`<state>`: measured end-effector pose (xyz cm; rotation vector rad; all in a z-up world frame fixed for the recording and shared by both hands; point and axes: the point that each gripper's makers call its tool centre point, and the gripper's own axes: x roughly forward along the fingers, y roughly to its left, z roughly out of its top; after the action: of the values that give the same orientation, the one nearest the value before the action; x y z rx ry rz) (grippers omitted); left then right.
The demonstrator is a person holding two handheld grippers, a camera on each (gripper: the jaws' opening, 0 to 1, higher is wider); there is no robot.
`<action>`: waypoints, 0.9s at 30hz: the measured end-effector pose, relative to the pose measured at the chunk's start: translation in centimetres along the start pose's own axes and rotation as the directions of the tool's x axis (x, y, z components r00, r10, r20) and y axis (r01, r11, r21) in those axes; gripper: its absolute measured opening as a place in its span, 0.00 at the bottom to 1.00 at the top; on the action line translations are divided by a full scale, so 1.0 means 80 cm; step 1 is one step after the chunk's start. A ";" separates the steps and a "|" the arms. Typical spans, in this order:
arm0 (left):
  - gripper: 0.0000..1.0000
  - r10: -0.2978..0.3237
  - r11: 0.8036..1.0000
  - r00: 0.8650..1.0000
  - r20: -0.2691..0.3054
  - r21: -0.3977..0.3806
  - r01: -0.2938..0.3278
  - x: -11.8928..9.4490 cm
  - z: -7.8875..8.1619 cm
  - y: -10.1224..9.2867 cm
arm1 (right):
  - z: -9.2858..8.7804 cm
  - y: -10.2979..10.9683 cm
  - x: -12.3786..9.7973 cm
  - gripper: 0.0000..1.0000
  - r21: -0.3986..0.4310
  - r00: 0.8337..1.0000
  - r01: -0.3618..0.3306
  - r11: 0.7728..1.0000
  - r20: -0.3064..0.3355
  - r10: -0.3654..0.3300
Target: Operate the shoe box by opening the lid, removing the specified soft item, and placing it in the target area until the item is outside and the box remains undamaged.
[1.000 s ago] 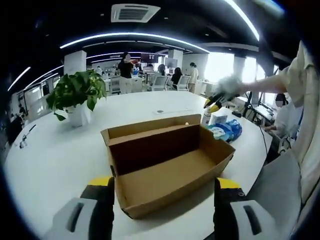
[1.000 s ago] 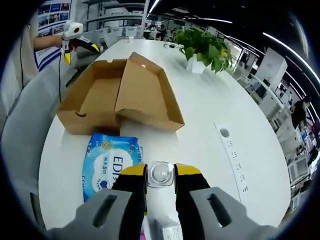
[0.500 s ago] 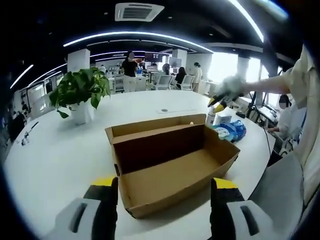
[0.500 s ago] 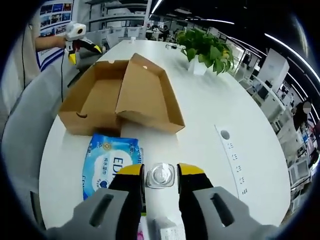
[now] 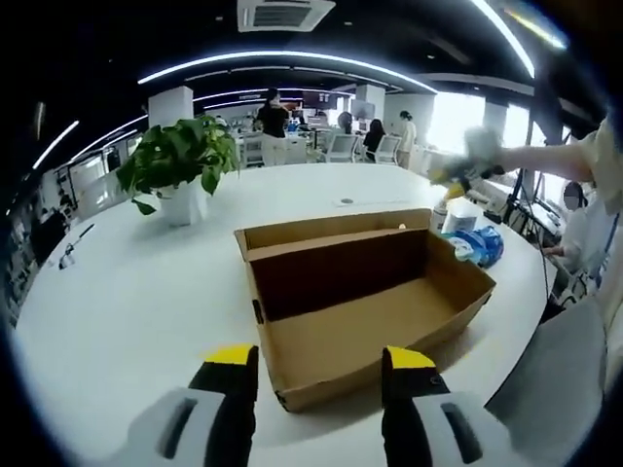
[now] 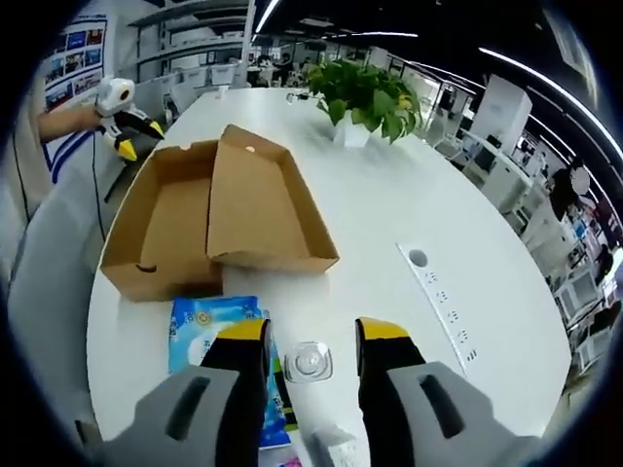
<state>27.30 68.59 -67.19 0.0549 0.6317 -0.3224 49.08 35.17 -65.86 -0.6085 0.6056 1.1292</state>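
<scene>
Right gripper [image 6: 311, 331]: fingers [image 6: 243, 336] parted wide, holding nothing; between the tips, lower down, we see a clear round cap or small bottle top [image 6: 309, 362] standing on the table [image 6: 389, 209], not touched. Just at 9 o'clock of the left finger lies the blue soft pack [image 6: 209, 336], flat on the table, part of it hidden under that finger; we take it for the soft item. It lies outside the shoe box [image 6: 209, 219], which sits just beyond it at 11 o'clock, lid swung back and interior bare. Left gripper [image 5: 316, 362]: fingers [image 5: 232, 362] also well apart and empty, the near corner of the open box between the tips and further out at 12 o'clock; the blue pack shows past the far end of the box at 2 o'clock, next to the other gripper. A potted plant [image 5: 180, 161] stands well off at 11 o'clock. Our judgement: lid open and item out, so the step in hand is release and retreat after placing. If the pack's spot counts as the target area, the next move calls only for lifting both grippers clear without nudging the box or the clear cap; we cannot tell where the target area is marked.
</scene>
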 end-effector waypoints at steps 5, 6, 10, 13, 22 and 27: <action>0.34 0.055 0.997 0.998 -0.022 -0.046 -0.056 0.003 -0.007 0.018 | 0.006 0.005 0.007 0.36 0.024 1.000 0.017 1.000 -0.017 -0.016; 0.32 0.063 0.997 0.998 -0.027 -0.051 -0.065 0.003 -0.008 0.021 | 0.007 0.006 0.008 0.36 0.024 1.000 0.021 1.000 -0.020 -0.020; 0.27 0.077 0.992 0.996 -0.037 -0.101 -0.081 0.005 -0.011 0.029 | 0.015 0.006 0.015 0.35 0.024 0.999 0.038 0.999 -0.030 -0.038; 0.25 0.084 0.988 0.995 -0.047 -0.122 -0.089 0.007 -0.014 0.034 | 0.022 0.010 0.021 0.36 0.051 0.999 0.036 0.998 -0.031 -0.034; 0.15 0.103 0.975 0.990 -0.093 -0.187 -0.119 0.012 -0.026 0.044 | 0.022 0.017 0.047 0.36 0.101 0.995 0.042 0.994 -0.089 -0.033; 0.08 0.100 0.968 0.988 -0.113 -0.219 -0.124 0.015 -0.032 0.044 | 0.034 0.016 0.059 0.36 0.153 0.996 0.052 0.987 -0.078 -0.040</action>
<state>27.86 71.96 -70.12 -0.1116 0.7598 -0.1371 49.66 40.51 -67.50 -0.5305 0.7332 1.0090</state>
